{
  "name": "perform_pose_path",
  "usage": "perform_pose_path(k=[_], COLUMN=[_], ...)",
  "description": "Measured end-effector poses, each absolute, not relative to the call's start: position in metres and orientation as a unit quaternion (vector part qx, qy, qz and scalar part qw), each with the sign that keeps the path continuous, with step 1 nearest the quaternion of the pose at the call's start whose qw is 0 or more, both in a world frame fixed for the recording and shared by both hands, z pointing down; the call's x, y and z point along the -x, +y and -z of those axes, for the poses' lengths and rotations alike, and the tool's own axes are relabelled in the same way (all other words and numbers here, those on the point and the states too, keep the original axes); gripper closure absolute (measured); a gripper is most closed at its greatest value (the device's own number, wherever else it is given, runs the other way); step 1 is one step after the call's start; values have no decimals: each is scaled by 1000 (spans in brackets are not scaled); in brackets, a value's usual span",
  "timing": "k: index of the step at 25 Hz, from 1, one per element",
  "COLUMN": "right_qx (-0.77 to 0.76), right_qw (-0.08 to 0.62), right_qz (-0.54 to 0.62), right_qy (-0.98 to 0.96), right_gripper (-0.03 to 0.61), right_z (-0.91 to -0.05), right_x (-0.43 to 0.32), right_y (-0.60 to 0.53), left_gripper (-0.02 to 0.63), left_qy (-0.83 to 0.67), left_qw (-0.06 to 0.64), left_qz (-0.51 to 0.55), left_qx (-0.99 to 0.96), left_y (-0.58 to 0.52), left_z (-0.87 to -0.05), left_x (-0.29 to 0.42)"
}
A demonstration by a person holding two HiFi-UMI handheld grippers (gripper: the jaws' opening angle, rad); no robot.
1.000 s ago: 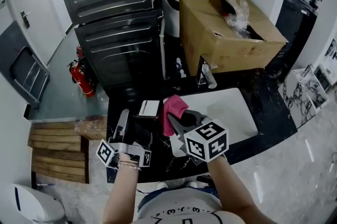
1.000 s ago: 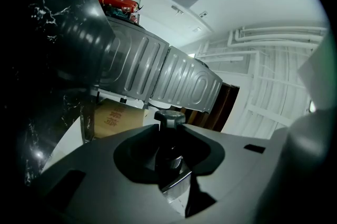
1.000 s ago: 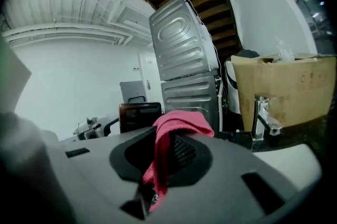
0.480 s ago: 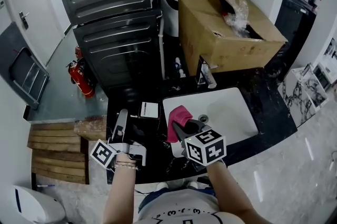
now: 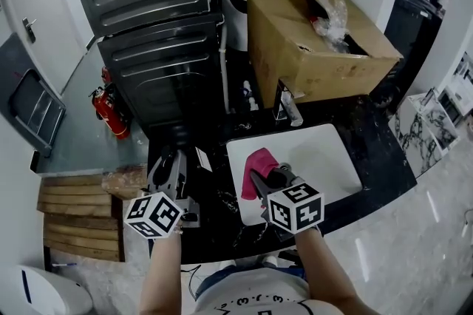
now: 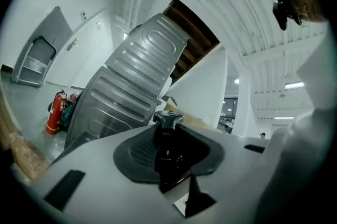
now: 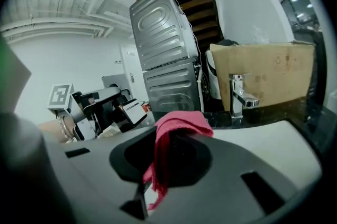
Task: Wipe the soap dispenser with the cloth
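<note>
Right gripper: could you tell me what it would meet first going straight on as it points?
The right gripper, cloth leading, would likely meet the countertop past the sink's far left corner; depth is unclear.

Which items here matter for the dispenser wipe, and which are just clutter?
Job:
soap dispenser, clamped in left gripper
pink cloth, clamped in right gripper

Lying about:
cardboard box
faucet
sink
fire extinguisher

We look down on a black stone counter (image 5: 380, 154) holding a white sink (image 5: 325, 151) and tap (image 5: 284, 105). A cardboard box (image 5: 295, 47) stands behind, with stacked grey appliances (image 5: 148, 10), a red fire extinguisher (image 5: 103, 112) and a white door (image 5: 29, 10) to the left.
</note>
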State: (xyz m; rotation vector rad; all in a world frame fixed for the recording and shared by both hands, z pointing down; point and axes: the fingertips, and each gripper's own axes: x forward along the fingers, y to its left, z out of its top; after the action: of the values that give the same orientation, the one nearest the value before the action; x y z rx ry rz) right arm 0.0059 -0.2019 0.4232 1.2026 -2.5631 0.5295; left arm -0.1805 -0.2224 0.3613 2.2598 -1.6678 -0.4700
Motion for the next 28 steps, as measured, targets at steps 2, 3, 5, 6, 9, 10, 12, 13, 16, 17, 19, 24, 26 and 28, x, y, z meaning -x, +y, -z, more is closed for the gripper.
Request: perform_pose_path(k=[2, 3, 5, 6, 9, 10, 12, 13, 16, 17, 19, 24, 26, 28], right_qx=[-413, -412, -412, -412, -408, -406, -405, -409, -421, -424, -428, -433, -434, -436], right_qw=[135, 137, 140, 142, 143, 141, 141, 145, 163, 165, 166, 171, 169, 167], right_qz=[-184, -185, -188, -190, -192, -191, -189, -188, -186, -189, -198, -218, -221, -223], right_qy=[-882, -882, -881, -880, -881, -883, -883, -881, -873, -870, -866, -858, -857, -856], right_gripper=[529, 529, 529, 529, 529, 529, 529, 529, 529, 529, 529, 529, 529, 529], right_z=[-426, -427, -430, -432, -438, -439, -442, -445, -456, -461, -470, -486, -488, -490], right_x=[-5, -5, -6, -6, -6, -4, -3, -4, -9, -10, -11, -15, -17, -18], right_y=[-204, -205, -207, -208, -210, -212, -217, -220, -225, -226, -229, -226, -227, -227], left_gripper=[502, 502, 502, 502, 502, 502, 502, 502, 502, 502, 502, 502, 502, 502], left_qy=[-578, -577, -572, -569, -560, -557, -552, -549, -537, -533, -529, -531, -529, -529], left_qw=[131, 123, 111, 107, 108, 110, 115, 116, 118, 117, 117, 97, 81, 67], left_qz=[138, 123, 94, 81, 44, 35, 19, 11, -11, -17, -26, -48, -53, -54], left_qx=[-793, -798, -807, -811, -820, -822, -826, -828, -835, -838, -840, -840, -843, -844], left_y=[-233, -239, -255, -263, -287, -296, -315, -323, -344, -350, -363, -379, -382, -383], left_z=[-363, -365, -370, -373, -388, -394, -403, -408, -421, -424, -430, -444, -445, -445], left_x=[181, 182, 182, 183, 186, 187, 191, 191, 191, 191, 191, 190, 187, 185])
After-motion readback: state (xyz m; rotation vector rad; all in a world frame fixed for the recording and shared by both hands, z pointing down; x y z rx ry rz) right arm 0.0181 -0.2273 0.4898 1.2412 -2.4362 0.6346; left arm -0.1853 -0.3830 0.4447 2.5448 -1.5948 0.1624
